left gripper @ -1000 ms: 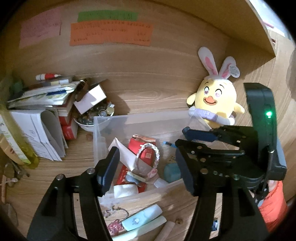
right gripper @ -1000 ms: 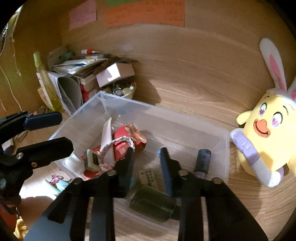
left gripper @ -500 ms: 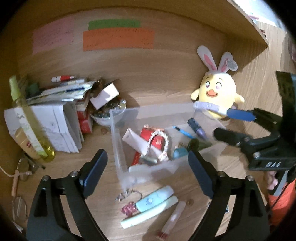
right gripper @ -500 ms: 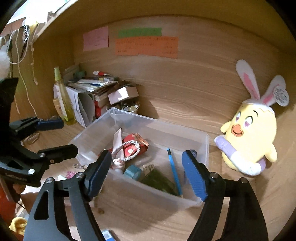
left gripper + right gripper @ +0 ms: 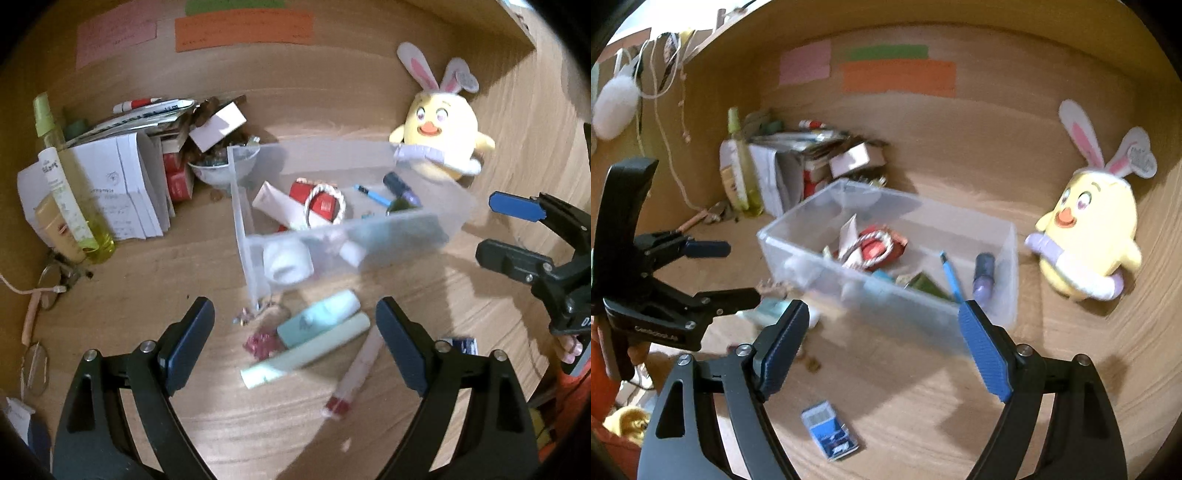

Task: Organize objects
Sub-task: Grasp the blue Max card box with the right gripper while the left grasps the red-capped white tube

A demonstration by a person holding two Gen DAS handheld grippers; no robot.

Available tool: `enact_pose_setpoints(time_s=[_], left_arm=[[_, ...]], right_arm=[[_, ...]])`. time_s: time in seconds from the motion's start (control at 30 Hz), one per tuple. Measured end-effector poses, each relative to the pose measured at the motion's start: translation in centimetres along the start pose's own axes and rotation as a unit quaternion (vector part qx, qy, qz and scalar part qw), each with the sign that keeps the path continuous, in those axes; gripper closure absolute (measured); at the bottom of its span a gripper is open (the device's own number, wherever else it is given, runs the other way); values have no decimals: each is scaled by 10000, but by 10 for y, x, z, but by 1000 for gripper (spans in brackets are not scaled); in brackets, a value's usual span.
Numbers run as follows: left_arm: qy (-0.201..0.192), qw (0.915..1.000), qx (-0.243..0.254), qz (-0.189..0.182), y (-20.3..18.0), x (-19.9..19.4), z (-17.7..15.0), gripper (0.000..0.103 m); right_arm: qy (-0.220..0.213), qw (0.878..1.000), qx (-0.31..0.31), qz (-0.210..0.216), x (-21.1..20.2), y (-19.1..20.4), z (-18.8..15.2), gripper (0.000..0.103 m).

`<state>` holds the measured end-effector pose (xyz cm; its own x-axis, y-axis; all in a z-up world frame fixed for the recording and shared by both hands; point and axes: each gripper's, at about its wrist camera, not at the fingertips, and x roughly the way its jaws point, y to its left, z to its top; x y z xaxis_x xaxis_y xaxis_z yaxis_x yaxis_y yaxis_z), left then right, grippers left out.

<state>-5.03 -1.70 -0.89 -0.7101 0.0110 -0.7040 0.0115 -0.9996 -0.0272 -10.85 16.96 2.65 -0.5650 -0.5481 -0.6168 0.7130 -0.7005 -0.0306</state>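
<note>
A clear plastic bin (image 5: 369, 236) (image 5: 1008, 266) sits on the wooden desk with a red packet, a rope ring, a blue pen (image 5: 951, 275) and a purple bottle (image 5: 982, 275) inside. My left gripper (image 5: 295, 339) is open and empty, above pale green tubes (image 5: 317, 334) and a thin red-capped tube (image 5: 354, 376) lying in front of the bin. My right gripper (image 5: 882, 347) is open and empty, short of the bin's near wall. A small blue packet (image 5: 829, 430) lies on the desk below it.
A yellow plush chick with rabbit ears (image 5: 439, 136) (image 5: 1086, 236) stands right of the bin. Papers, boxes, a bowl (image 5: 221, 168) and a yellow bottle (image 5: 74, 206) crowd the back left. Glasses (image 5: 55, 277) lie at the left edge. Coloured notes are on the back wall.
Both grippers have drawn back from the bin and opened wide. The right gripper, which was over the bin by the green object, is now outside it and empty.
</note>
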Motion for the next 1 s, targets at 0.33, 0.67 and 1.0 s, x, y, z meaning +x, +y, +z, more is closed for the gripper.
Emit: enact_pose_setpoints(time_s=[0.33,0.67,1.0], left_arm=[[177,9998,-96,-95,-8,-2,-25,13],[409,9985,-43,-369,-20,5,-37,33],[600,9967,156,-515,-32,12,-39,52]], right_arm=[[536,9982,159,206,11,11,-41,22],[1047,9932,228,450,25,18,-68,22],[1265,9903,206,533,31,25,-76,46]])
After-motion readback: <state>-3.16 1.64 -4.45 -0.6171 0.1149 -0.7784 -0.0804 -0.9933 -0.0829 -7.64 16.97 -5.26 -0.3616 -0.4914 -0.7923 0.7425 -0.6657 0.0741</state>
